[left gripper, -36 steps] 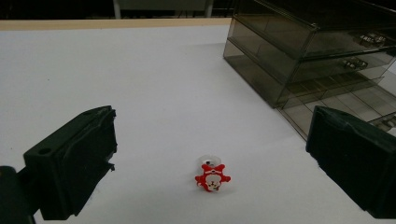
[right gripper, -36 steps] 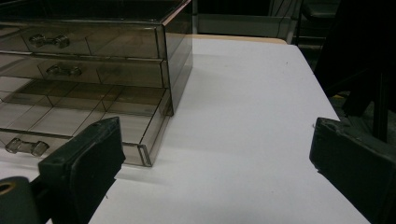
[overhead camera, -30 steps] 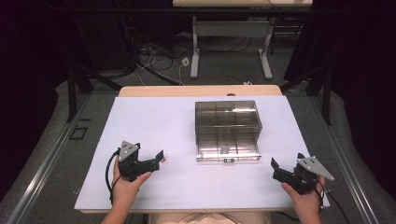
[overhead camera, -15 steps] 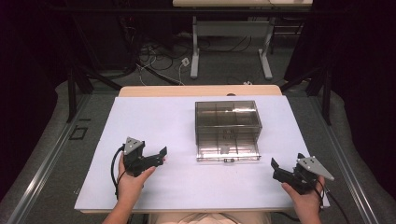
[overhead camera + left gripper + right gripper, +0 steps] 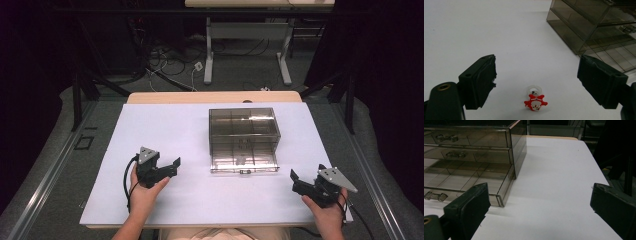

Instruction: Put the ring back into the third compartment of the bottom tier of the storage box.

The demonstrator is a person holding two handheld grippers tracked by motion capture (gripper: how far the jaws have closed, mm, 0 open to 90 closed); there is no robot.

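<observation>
Left gripper [image 5: 536, 77] advanced, fingers closing yet wide around flat ring [image 5: 535, 100], charm nearest.

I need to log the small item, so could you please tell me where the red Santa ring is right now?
In the left gripper view, the red Santa ring lies on the white table between the left tool and its open jaws, left of the smoked drawer box.

The high view looks forward and down on the whole table [image 5: 165, 130]. Both gripper views look low and close across it, sharing the drawer box [image 5: 243, 140] [image 5: 596, 27] [image 5: 474, 152].
</observation>
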